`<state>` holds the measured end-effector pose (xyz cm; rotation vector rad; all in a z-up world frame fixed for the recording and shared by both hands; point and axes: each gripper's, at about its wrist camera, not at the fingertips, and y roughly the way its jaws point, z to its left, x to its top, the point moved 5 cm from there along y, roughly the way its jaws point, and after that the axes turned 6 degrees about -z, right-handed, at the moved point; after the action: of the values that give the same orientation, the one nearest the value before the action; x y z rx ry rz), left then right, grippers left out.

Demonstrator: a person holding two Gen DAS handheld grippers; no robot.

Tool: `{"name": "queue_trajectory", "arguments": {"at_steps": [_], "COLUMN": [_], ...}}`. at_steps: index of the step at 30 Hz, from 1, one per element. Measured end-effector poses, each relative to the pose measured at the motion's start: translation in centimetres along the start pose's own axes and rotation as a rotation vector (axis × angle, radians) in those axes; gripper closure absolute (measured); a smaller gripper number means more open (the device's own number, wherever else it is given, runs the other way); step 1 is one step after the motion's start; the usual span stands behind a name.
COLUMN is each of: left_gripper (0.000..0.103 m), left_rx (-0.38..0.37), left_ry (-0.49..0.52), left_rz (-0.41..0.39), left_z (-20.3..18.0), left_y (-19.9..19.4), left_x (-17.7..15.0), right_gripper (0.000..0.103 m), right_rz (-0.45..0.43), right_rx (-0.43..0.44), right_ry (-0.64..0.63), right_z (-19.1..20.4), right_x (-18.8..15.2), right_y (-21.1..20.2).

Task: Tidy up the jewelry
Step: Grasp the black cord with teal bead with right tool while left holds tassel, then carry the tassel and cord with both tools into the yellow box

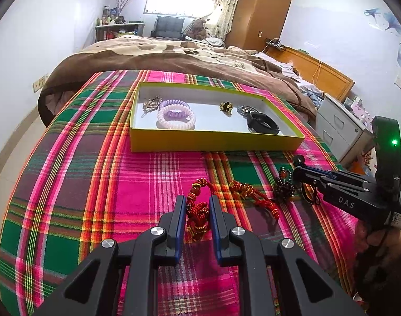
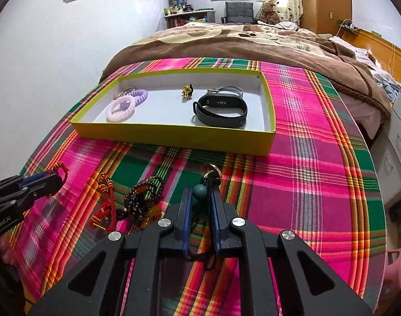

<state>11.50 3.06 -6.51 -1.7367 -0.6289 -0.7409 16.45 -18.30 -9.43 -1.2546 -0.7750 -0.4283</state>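
Observation:
A yellow tray (image 1: 213, 141) (image 2: 174, 135) on the plaid cloth holds two coil hair ties (image 1: 175, 117) (image 2: 121, 109), a gold charm (image 1: 226, 106) (image 2: 187, 91), a black wristband (image 1: 262, 123) (image 2: 220, 112) and a grey cord piece (image 1: 246, 110) (image 2: 230, 90). My left gripper (image 1: 197, 205) is part-closed around a red knotted bracelet (image 1: 197, 212), touching its sides. My right gripper (image 2: 201, 197) (image 1: 296, 162) is shut on a pendant with a teal bead (image 2: 200, 191) and gold ring (image 2: 211, 175). A second red cord bracelet (image 1: 253, 196) (image 2: 104, 202) and a dark bead bracelet (image 1: 284, 187) (image 2: 143, 197) lie between the grippers.
A brown blanket (image 1: 174, 58) (image 2: 253, 42) covers the bed behind the tray. Grey drawers (image 1: 340, 129) stand to the right of the cloth's edge. Open plaid cloth (image 2: 319, 171) lies right of my right gripper.

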Motion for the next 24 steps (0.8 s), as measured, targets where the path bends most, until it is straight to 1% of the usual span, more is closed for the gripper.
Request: {"name": "queue_trajectory", "arguments": {"at_steps": [15, 24], "left_gripper": [0.085, 0.085], "left_rx": [-0.002, -0.032], "left_ry": [0.007, 0.018], "left_rz": [-0.03, -0.06], "left_z": [-0.3, -1.1], "left_y": [-0.7, -0.3], "left_x": [1.5, 5.0], "right_gripper": [0.089, 0.089], "right_rz": [-0.04, -0.098], "right_rx": [0.014, 0.018], "right_ry": [0.034, 0.045], "right_z": [-0.6, -1.0], "right_x": [0.7, 3.8], "right_y": [-1.6, -2.8]}}
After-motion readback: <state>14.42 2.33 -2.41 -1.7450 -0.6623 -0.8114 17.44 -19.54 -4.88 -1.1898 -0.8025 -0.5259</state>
